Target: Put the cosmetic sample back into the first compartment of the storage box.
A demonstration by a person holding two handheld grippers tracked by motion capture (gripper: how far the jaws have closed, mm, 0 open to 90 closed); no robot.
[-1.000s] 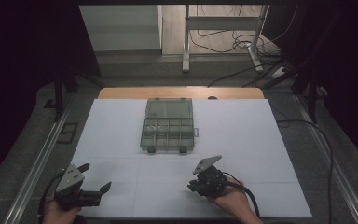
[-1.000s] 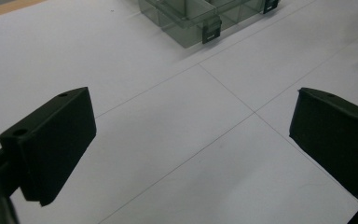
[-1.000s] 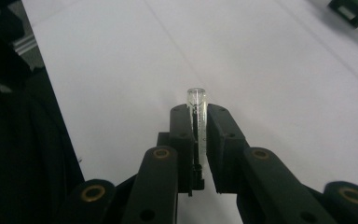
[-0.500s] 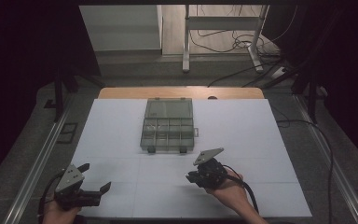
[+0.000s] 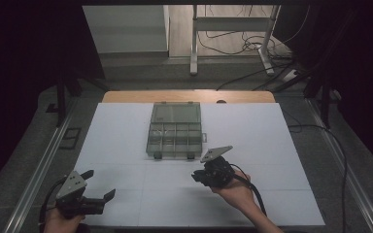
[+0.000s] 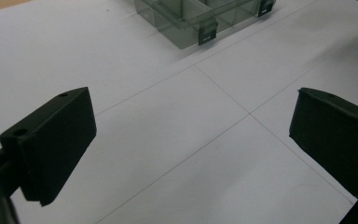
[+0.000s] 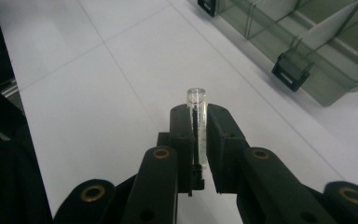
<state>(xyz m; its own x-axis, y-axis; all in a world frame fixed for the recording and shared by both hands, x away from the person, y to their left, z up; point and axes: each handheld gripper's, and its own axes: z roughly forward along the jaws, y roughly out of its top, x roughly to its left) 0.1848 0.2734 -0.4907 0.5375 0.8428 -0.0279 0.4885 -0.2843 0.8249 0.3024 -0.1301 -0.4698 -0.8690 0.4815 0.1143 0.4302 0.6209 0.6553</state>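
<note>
The right gripper has its jaws clenched on a small clear tube, whose rounded end sticks up just past the pads; it may be glass, though the picture is too dim to be sure. It hovers over the white table, near the front latches of the open compartment box. The left gripper hangs near the table's front left corner, well apart from the box, its jaws spread wide and holding nothing.
</note>
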